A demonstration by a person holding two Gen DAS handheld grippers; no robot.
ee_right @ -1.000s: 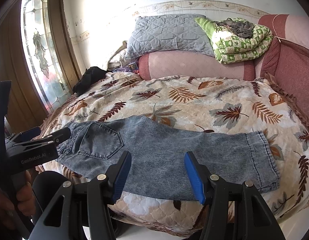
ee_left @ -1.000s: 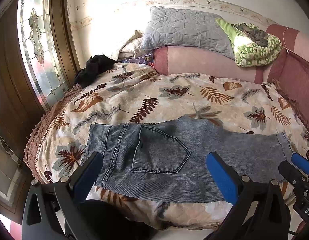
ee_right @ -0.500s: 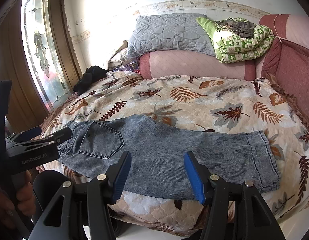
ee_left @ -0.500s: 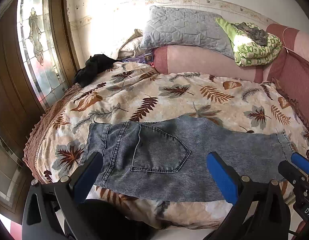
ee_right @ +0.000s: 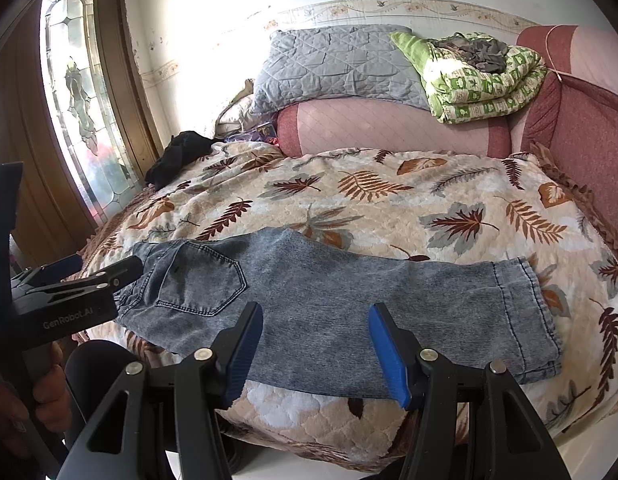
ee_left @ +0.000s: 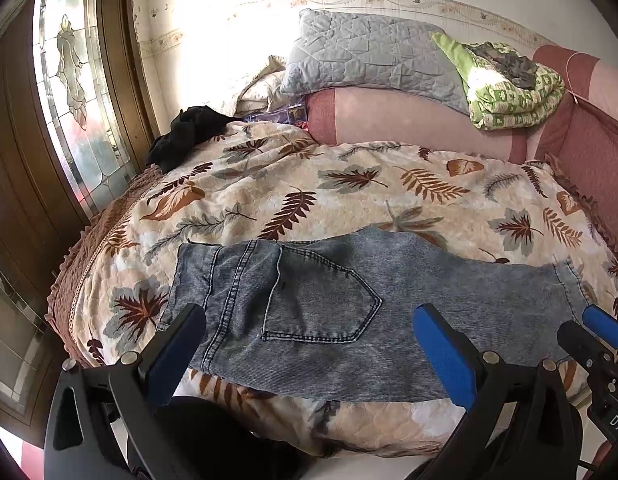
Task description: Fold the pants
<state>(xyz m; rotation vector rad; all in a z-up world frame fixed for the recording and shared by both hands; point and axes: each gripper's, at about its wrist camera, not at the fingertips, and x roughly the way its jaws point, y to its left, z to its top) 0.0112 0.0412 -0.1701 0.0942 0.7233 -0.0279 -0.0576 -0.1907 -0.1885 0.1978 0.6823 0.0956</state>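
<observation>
Only the right wrist view shows the pants hem whole; both jaws gape, empty.

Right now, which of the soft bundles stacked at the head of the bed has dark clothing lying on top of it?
The green patterned quilt, folded at the right end of the pink bolster, has a crumpled grey garment on top. The grey quilted pillow beside it carries nothing.

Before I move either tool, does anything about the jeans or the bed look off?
Nothing stands out. The jeans lie flat along the near edge of the leaf-print bedspread, back pocket up, already halved lengthwise, with no bunching. Both tools hover open and clear of the denim.
</observation>
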